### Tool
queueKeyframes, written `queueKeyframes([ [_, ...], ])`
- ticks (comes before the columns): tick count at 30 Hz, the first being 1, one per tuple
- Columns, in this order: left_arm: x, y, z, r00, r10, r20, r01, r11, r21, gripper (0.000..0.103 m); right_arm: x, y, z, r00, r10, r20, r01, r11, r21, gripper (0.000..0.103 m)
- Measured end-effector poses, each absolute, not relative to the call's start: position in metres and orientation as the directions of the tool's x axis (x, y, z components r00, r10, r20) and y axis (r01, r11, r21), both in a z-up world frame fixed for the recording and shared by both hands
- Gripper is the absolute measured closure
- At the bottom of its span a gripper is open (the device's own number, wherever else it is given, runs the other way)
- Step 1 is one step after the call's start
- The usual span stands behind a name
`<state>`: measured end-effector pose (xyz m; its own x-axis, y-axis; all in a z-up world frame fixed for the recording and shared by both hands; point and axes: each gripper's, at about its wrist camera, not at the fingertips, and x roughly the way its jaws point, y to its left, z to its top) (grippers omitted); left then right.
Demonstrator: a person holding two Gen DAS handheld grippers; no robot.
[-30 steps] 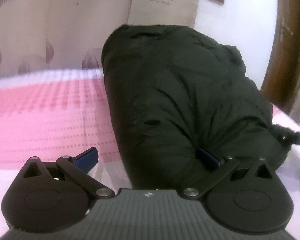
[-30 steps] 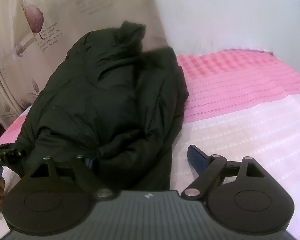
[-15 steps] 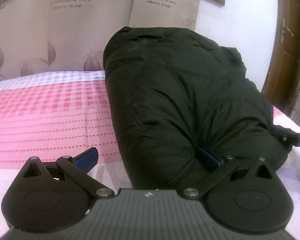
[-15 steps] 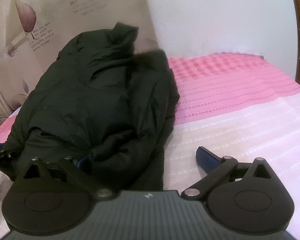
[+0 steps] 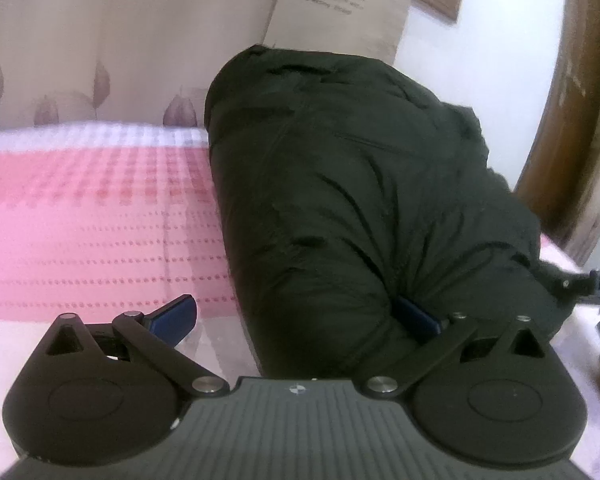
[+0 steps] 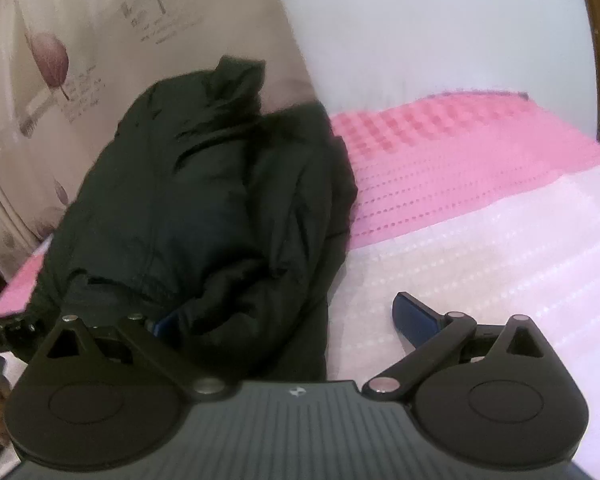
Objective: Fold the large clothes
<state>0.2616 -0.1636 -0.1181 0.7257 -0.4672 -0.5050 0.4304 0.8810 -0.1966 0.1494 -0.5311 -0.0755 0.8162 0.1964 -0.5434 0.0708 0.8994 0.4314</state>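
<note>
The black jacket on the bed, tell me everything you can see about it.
The black jacket is a puffy, quilted, matte garment, folded into a thick, creased bundle. It lies on the pink and white bedspread, its far end by the printed curtain. One blue finger of each wide-open gripper is tucked against its near end.

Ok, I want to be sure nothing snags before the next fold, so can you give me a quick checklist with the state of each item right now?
1. Right tool open: ok, fingers spread wide.
2. Left tool open: ok, fingers spread wide.
3. Tools free of the dark jacket: not ok; on each tool one blue pad sits against the near hem, the other over the bedspread.
4. Jacket fully on the bed: ok, none seen overhanging.
5. Jacket folded into a neat bundle: cannot tell; the right wrist view shows bunched fabric.
6. Tools clear of each other: ok, they flank the bundle at opposite sides.
</note>
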Motion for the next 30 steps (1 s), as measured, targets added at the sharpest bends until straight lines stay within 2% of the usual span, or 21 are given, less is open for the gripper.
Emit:
queueKeyframes([
  [3, 0.265, -0.159, -0.120, 0.701, -0.495, -0.513, 0.431, 0.867, -0.249, 0.000, 0.148, -0.540, -0.076, 0.817, 0.239, -0.525, 0.062, 0.869, 0.492, 0.000],
  [9, 0.262, -0.156, -0.118, 0.702, -0.512, -0.494, 0.446, 0.858, -0.255, 0.000, 0.144, -0.567, -0.077, 0.830, 0.319, -0.457, 0.079, 0.745, 0.663, 0.000],
  [13, 0.261, -0.143, -0.118, 0.688, -0.565, -0.456, 0.448, 0.825, -0.345, 0.000, 0.148, -0.572, -0.071, 0.843, 0.322, -0.431, 0.053, 0.747, 0.663, 0.000],
  [19, 0.256, -0.122, -0.104, 0.713, -0.603, -0.357, 0.459, 0.787, -0.413, 0.000, 0.175, -0.564, -0.066, 0.813, 0.382, -0.439, -0.004, 0.758, 0.652, 0.000],
  [25, 0.300, -0.105, -0.102, 0.618, -0.703, -0.353, 0.423, 0.675, -0.604, 0.000, 0.197, -0.561, -0.070, 0.782, 0.427, -0.454, -0.042, 0.763, 0.645, 0.000],
  [30, 0.336, -0.105, -0.109, 0.544, -0.762, -0.351, 0.411, 0.607, -0.680, 0.000, 0.216, -0.564, -0.077, 0.731, 0.508, -0.456, -0.085, 0.731, 0.677, 0.000],
])
